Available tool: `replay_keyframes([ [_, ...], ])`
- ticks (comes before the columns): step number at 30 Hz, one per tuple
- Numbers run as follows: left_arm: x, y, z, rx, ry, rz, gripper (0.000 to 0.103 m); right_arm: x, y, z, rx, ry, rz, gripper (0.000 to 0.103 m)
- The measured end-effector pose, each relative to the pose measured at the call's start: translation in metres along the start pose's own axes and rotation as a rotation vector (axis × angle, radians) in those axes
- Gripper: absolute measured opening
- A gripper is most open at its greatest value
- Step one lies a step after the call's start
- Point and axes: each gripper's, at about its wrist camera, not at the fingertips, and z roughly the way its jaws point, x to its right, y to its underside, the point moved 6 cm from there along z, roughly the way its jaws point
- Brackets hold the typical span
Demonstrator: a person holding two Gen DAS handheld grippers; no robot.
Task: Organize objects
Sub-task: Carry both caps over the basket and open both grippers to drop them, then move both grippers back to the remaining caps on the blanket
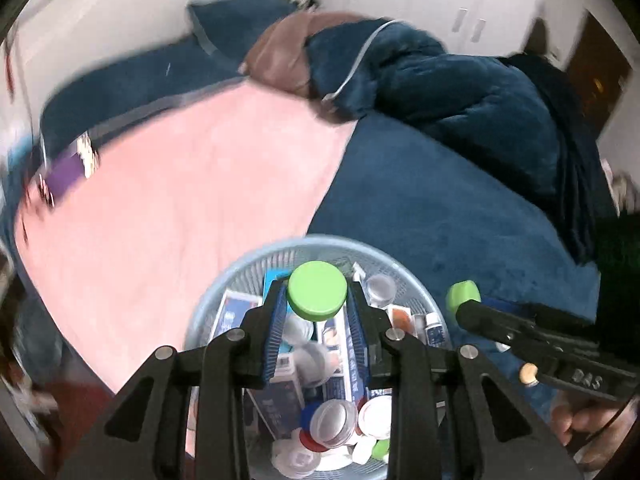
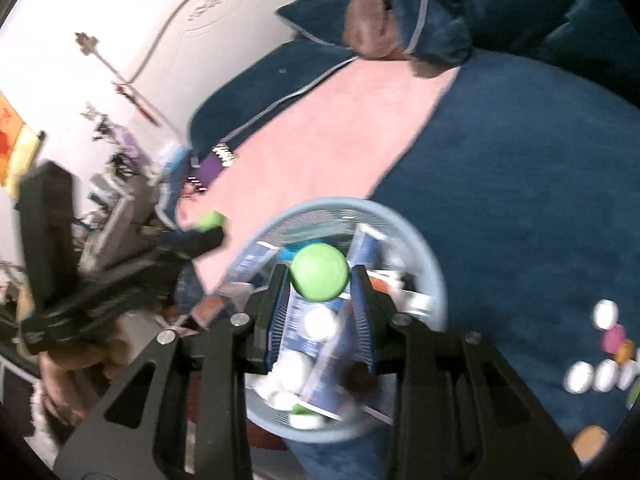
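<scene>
**Two green-capped items held over the basket**

Blue bedding with a pink blanket [image 1: 180, 208] spread across it filled the background, and a pale blue mesh basket [image 1: 256, 256] sat on the bed, already heaped with boxes, jars and lids. We had our left tongs [image 1: 318, 304] clamped on a green-capped bottle [image 1: 317, 290] right above that basket. Our right tongs [image 2: 320, 280] were likewise closed on a green cap [image 2: 319, 272] over the same basket. We judged the step as dropping both items in; next, each pair of tongs would need to part above a free spot. Both hands pointed steeply downward, side by side. More loose lids [image 2: 592, 376] lay on the blue cover to the right.
</scene>
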Motion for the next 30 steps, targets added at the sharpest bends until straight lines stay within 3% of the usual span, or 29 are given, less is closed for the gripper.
replay_keyframes([
  [2, -0.006, 0.003, 0.007, -0.019, -0.001, -0.019, 0.039, -0.003, 0.000, 0.010, -0.013, -0.051, 0.027, 0.034],
  [4, -0.013, 0.005, 0.009, -0.022, -0.042, -0.025, 0.090, 0.000, 0.000, 0.011, -0.016, -0.046, 0.053, 0.052],
  [6, -0.016, 0.007, 0.004, -0.001, -0.042, -0.039, 0.101, 0.006, 0.000, 0.004, 0.012, -0.026, 0.063, 0.061],
  [10, -0.016, 0.014, 0.000, 0.005, -0.094, -0.033, 0.102, 0.022, 0.006, -0.009, 0.030, 0.109, 0.050, 0.100],
  [18, 0.003, 0.026, -0.001, -0.006, -0.091, 0.039, 0.102, 0.043, 0.029, -0.027, -0.018, 0.247, 0.030, 0.103],
  [30, 0.038, 0.030, 0.002, -0.007, -0.092, 0.101, 0.102, 0.066, 0.037, -0.057, 0.015, 0.283, 0.081, 0.103],
])
